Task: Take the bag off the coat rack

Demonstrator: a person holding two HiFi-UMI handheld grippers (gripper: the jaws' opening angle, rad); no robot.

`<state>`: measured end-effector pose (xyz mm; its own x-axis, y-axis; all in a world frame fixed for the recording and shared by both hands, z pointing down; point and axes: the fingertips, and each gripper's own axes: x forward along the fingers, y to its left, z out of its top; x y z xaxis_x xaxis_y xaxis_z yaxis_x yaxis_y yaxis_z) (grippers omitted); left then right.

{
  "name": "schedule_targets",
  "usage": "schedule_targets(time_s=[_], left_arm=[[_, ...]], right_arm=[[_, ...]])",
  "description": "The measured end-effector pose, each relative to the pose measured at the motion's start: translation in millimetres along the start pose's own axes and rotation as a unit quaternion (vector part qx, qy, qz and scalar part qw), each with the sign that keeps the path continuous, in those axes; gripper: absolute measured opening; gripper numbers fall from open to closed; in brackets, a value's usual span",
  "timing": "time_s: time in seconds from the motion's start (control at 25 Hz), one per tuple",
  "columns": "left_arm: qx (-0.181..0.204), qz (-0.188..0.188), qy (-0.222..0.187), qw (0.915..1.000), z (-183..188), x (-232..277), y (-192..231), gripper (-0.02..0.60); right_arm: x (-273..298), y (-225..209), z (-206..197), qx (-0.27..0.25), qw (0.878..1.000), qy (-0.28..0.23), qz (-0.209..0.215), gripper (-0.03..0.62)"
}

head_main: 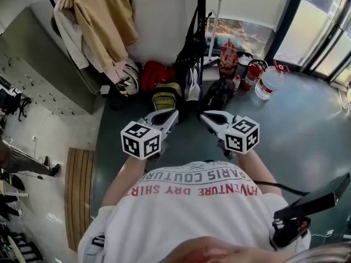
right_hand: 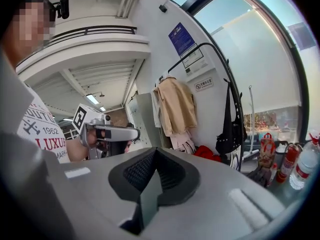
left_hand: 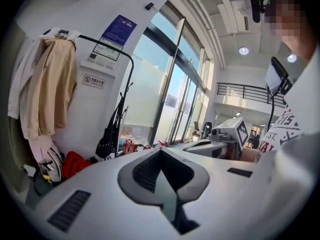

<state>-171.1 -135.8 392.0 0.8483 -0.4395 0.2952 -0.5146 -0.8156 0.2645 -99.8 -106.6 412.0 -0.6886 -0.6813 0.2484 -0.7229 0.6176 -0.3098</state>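
A black bag (head_main: 191, 44) hangs by its strap from the black coat rack pole (head_main: 202, 15) against the white wall. It also shows in the left gripper view as the black bag (left_hand: 107, 142) and in the right gripper view as the black bag (right_hand: 229, 132). I hold both grippers side by side in front of my chest, pointing toward the rack and well short of the bag. My left gripper (head_main: 172, 114) (left_hand: 161, 152) is shut and empty. My right gripper (head_main: 204, 115) (right_hand: 154, 152) is shut too, with nothing between its jaws.
Beige and white coats (head_main: 101, 16) hang on a rail to the left. At the rack's foot lie a red bag (head_main: 156, 74), a yellow-green backpack (head_main: 166, 98), a helmet (head_main: 129, 75), a fire extinguisher (head_main: 252, 74) and a water jug (head_main: 270, 81). Glass doors (head_main: 321, 32) stand to the right.
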Motion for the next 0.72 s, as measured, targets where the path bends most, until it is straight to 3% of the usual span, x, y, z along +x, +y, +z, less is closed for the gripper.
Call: schedule_targets(time_s=[0.16,0.32,0.72], left_arm=[[-0.016,0.004,-0.001,0.9999,20.4,26.2,43.8,0.000],[-0.010,0.004,0.006,0.9999,30.8,73.8,85.7,0.000],[-0.018,0.011,0.017,0.9996,122.0,264.4,226.0,0.000]], right_arm=[[34.2,-32.7,16.2,-0.010,1.000,0.003,0.009,0.002],[69.9,-91.7,35.0,-0.007,1.000,-0.005,0.013,0.002],[169.6,-323.3,125.6,0.003,1.000,0.014,0.004,0.002]])
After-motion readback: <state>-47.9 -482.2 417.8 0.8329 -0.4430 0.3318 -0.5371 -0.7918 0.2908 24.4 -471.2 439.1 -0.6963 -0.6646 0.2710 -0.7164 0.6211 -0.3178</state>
